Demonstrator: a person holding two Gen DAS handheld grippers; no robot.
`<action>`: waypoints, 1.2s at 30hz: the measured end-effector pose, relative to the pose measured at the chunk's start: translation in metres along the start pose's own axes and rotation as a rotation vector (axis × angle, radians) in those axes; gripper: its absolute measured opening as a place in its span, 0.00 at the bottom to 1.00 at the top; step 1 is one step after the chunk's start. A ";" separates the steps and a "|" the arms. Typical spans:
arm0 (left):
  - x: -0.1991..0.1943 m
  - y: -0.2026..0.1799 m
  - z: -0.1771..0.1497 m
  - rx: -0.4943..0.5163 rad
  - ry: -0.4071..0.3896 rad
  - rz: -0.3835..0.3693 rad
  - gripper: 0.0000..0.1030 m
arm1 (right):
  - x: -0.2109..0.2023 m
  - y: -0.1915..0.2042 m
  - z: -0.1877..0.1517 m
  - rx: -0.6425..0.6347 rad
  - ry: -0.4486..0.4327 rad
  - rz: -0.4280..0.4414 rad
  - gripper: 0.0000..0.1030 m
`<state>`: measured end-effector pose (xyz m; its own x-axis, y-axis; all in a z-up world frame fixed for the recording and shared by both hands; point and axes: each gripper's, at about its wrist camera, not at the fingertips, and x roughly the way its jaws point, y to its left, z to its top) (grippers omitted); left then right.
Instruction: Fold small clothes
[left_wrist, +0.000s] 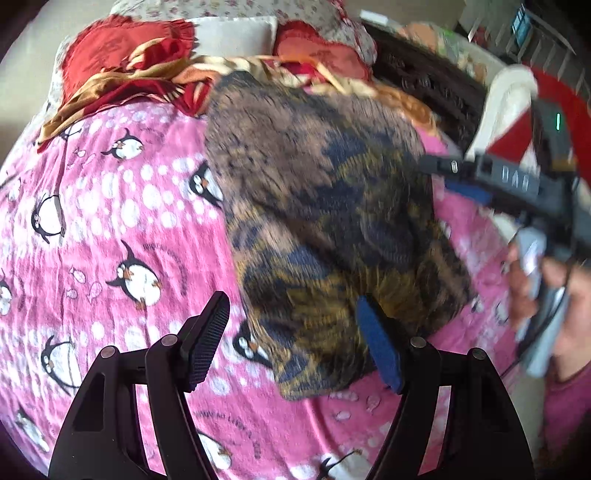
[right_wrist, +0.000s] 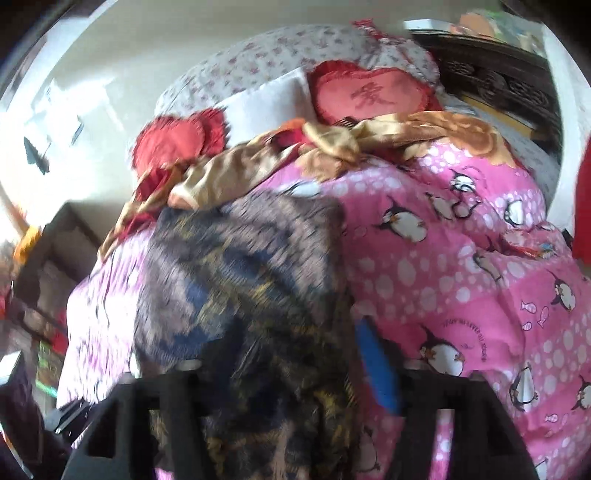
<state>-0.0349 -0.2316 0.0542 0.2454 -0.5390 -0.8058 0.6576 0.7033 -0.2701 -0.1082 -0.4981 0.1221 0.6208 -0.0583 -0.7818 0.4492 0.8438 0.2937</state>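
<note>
While the brown-and-navy patterned garment (left_wrist: 314, 229) lies folded on the pink penguin blanket (left_wrist: 110, 229), your main risk is snagging it. Take the garment as your landmark and work from its left. On that side, your left hand-held gripper (left_wrist: 291, 343) hangs over the near left corner with its jaws well apart and nothing clamped; its blue pad (left_wrist: 380, 347) looks to lie right at the cloth's near edge, though blur keeps you from telling whether it touches. If you pull that hand away low, the pad could drag the corner and undo the fold.

Across the garment, on its right edge, your right hand-held gripper (right_wrist: 291, 369) also stands with its jaws apart, and no pad can be seen pressing on anything. In the right wrist view the cloth lies between the fingers and spills over the frame, hiding the left one. Lift away carelessly here and the draped cloth may ride up with the tool, tipping the stack.

Beyond the garment's far edge sits a heap of gold and red satin cloth (left_wrist: 122, 74); pushing the garment that way could tangle it there.

The garment itself reads as thick, fuzzy knit, mottled brown, navy and mustard, folded to a rough rectangle with a bulky, uneven near edge. It will likely spring open if nudged.
</note>
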 end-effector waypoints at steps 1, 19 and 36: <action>0.000 0.007 0.005 -0.029 -0.007 -0.031 0.70 | 0.002 -0.005 0.000 0.023 -0.016 0.006 0.75; 0.069 0.037 0.036 -0.194 0.026 -0.284 0.82 | 0.060 -0.015 -0.014 -0.086 0.077 0.178 0.61; -0.082 0.055 -0.030 -0.111 0.018 -0.246 0.31 | -0.041 0.071 -0.063 -0.090 0.140 0.454 0.23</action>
<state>-0.0398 -0.1351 0.0897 0.0745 -0.6926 -0.7174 0.6136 0.5989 -0.5146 -0.1424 -0.4016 0.1402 0.6461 0.3935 -0.6539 0.0915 0.8107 0.5783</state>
